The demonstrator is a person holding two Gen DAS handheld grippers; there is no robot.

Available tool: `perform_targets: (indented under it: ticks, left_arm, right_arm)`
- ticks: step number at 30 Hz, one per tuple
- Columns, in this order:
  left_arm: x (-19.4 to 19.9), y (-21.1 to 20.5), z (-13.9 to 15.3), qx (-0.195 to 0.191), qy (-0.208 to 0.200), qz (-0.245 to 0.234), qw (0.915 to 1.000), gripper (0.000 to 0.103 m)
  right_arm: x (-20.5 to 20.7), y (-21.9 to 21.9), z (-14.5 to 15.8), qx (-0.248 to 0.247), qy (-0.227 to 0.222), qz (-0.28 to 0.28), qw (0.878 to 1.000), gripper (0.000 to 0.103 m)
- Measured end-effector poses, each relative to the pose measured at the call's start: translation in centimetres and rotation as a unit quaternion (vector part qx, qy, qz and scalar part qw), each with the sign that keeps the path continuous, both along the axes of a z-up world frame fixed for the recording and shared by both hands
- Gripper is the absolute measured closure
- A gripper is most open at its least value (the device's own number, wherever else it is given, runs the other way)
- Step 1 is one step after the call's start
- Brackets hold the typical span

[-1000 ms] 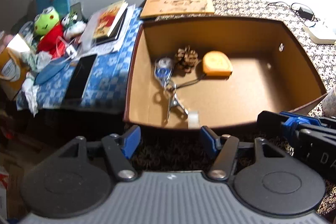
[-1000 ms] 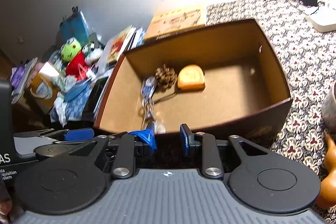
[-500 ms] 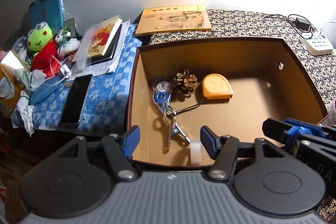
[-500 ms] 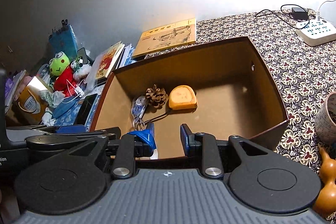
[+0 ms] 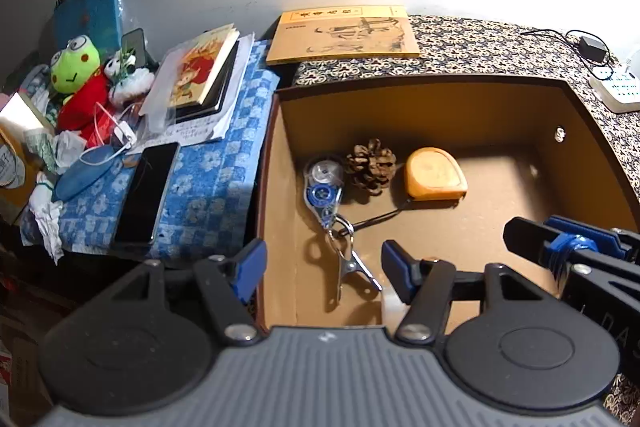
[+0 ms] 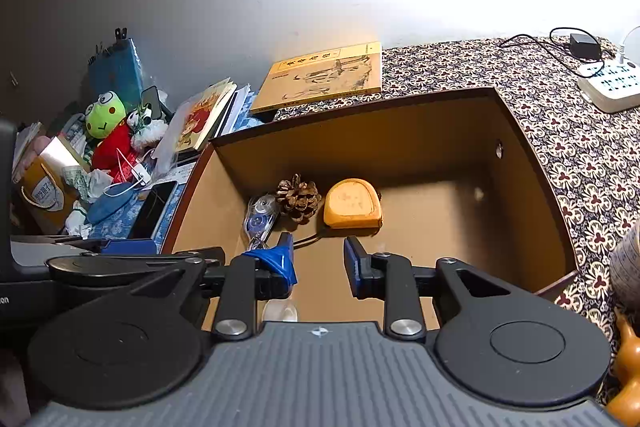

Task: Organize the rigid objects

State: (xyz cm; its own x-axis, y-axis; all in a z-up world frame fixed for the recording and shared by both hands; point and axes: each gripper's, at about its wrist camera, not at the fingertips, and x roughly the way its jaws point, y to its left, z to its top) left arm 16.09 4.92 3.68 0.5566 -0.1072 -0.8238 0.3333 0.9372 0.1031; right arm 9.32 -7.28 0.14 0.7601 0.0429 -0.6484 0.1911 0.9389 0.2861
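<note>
Left gripper: jaws spread wide and holding nothing, poised over the near left corner of the cardboard box
Right gripper: jaws parted a moderate way, nothing between them, above the box's near edge
Box contents: tape measure, pine cone, correction tape dispenser in a row on the floor, with a metal clip on a key ring nearer the camera
Left view only: the clip's full length and a translucent piece at the near wall, plus the right gripper's blue fingertips reaching in
Right view only: a gourd and a cup rim on the patterned cloth at far right
Off to the left: frog plush, phone
Since a second ago: both cameras have lifted and come forward, so the box floor shows more fully; the objects inside lie as they did
</note>
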Motion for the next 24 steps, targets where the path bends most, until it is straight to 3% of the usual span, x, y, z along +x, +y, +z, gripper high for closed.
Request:
perform_targets:
  ticks: [14, 24]
  left_arm:
    - [1.9, 0.1, -0.9, -0.009, -0.004, 0.002, 1.0, 0.038]
    - [2.0, -1.3, -1.0, -0.017, -0.01, -0.028, 0.9994, 0.038]
  right_arm:
    - [2.5, 0.0, -1.4, -0.028, 0.03, -0.003, 0.999, 0.093]
    - [3.0, -0.9, -1.7, -0.024, 0.036, -0.02, 0.999, 0.092]
